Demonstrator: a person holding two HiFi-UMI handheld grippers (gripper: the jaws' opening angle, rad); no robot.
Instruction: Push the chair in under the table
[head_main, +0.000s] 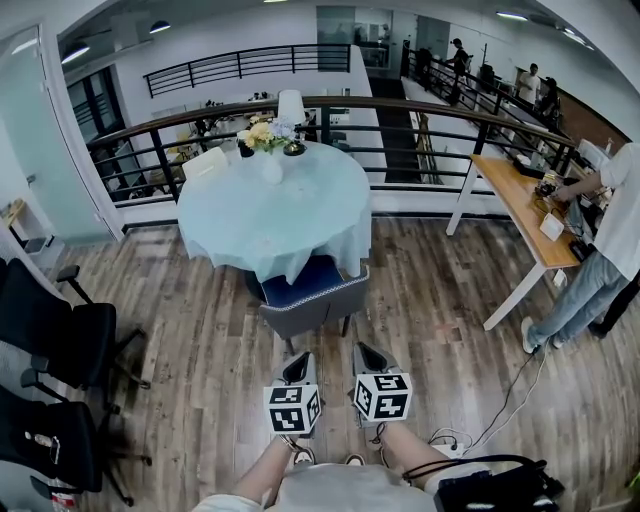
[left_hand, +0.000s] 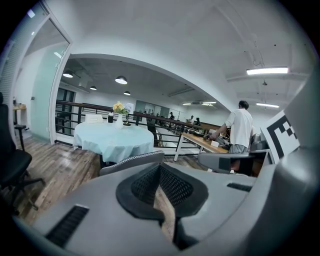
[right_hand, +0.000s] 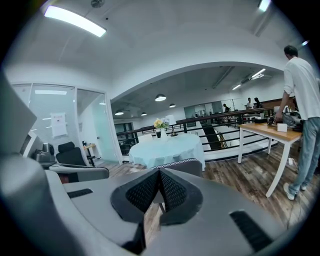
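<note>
A grey chair (head_main: 312, 301) with a blue seat stands at the near side of the round table (head_main: 215, 225), its seat partly under the pale blue tablecloth and its back towards me. My left gripper (head_main: 296, 368) and right gripper (head_main: 367, 357) are held side by side a short way in front of the chair back, apart from it. Both are shut with nothing between the jaws. The chair back (left_hand: 132, 161) shows above the left gripper (left_hand: 160, 167), and the chair back (right_hand: 180, 165) shows beyond the right gripper (right_hand: 159, 172), with the table (right_hand: 167, 147) behind.
Flowers (head_main: 262, 136) and a lamp (head_main: 291, 108) stand on the table. Black office chairs (head_main: 60, 335) sit at the left. A wooden desk (head_main: 520, 200) with a person (head_main: 600, 250) beside it is at the right. A railing (head_main: 400, 130) runs behind. A cable (head_main: 510, 400) lies on the floor.
</note>
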